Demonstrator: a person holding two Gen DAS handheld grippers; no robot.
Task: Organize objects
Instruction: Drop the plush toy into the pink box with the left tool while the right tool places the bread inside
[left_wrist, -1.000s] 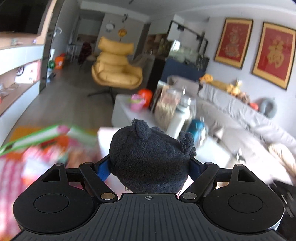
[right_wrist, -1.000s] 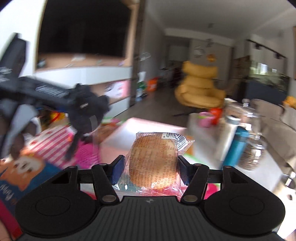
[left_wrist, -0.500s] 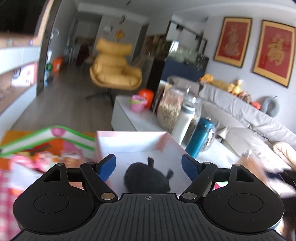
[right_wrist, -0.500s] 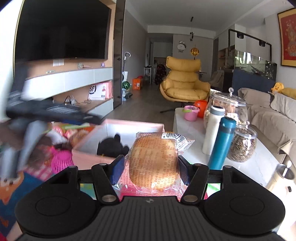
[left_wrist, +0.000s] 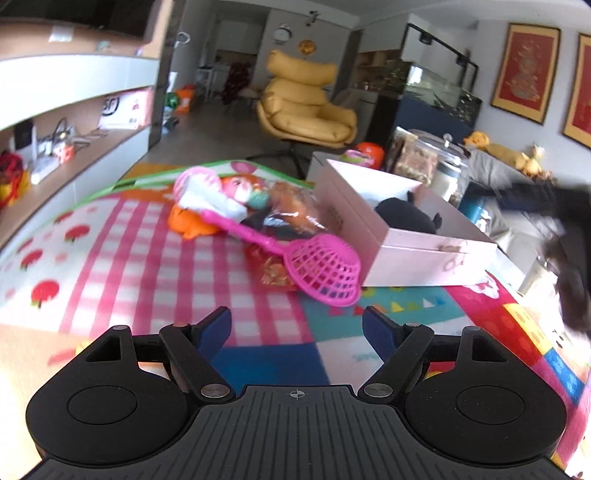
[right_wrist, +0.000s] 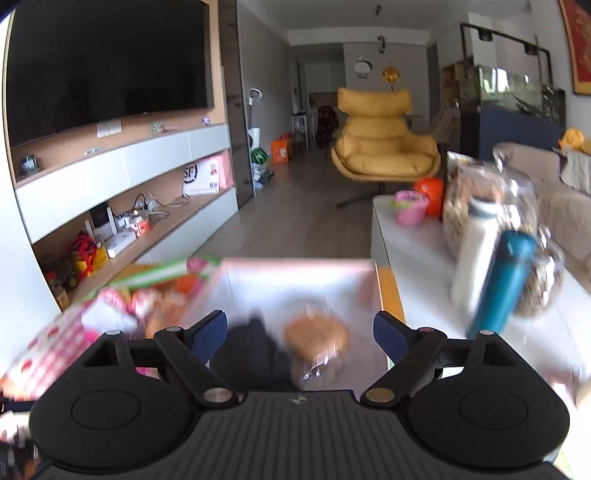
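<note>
Now both grippers are empty; the left gripper (left_wrist: 295, 325) has its blue fingers spread wide over the play mat (left_wrist: 147, 251), and a second ago it pinched the black plush toy (left_wrist: 404, 216), which it had let fall by half a second ago; the toy lies now inside the pink box (left_wrist: 424, 254), near the front wall. The right gripper (right_wrist: 300, 330) is spread too; half a second ago it still pinched the wrapped bun (right_wrist: 317, 338), and now the bun rests in the box (right_wrist: 295, 273) just beside the dark plush (right_wrist: 251, 350), though this view is blurred and I cannot tell if the two touch. So two objects are sorted, in my judgement; what is left is the small pile on the mat, beside the box: the pink scoop net (left_wrist: 321, 269), an orange toy (left_wrist: 188, 225), a doll (left_wrist: 240, 192) and a packet of something orange (left_wrist: 291, 205). The left gripper faces this pile, and the scoop net is the nearest thing; its thin handle probably gives the easiest hold.
</note>
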